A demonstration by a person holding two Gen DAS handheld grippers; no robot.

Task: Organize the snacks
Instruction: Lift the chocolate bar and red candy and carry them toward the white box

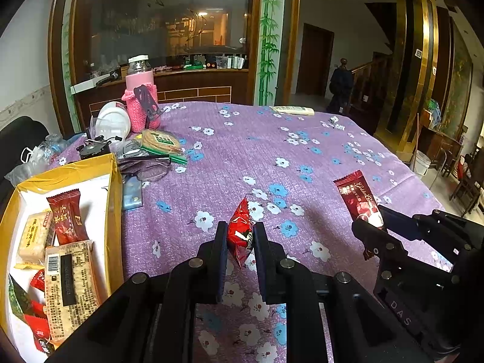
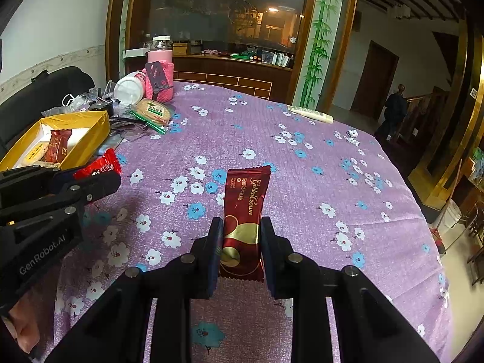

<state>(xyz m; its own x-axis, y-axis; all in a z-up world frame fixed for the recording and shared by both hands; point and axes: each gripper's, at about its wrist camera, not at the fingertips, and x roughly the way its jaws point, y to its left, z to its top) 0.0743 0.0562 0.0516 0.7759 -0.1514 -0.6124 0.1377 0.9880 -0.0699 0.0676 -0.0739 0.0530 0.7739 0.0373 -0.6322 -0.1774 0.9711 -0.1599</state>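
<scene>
**Both grippers hold a snack above the table**

The bright red snack packet is pinched between the left gripper fingers, held on edge above the purple flowered tablecloth. The dark red Golden Crown packet stands upright, clamped in the right gripper. To the near left, the yellow box holds more snacks. A pink bottle stands at the far left.
</scene>
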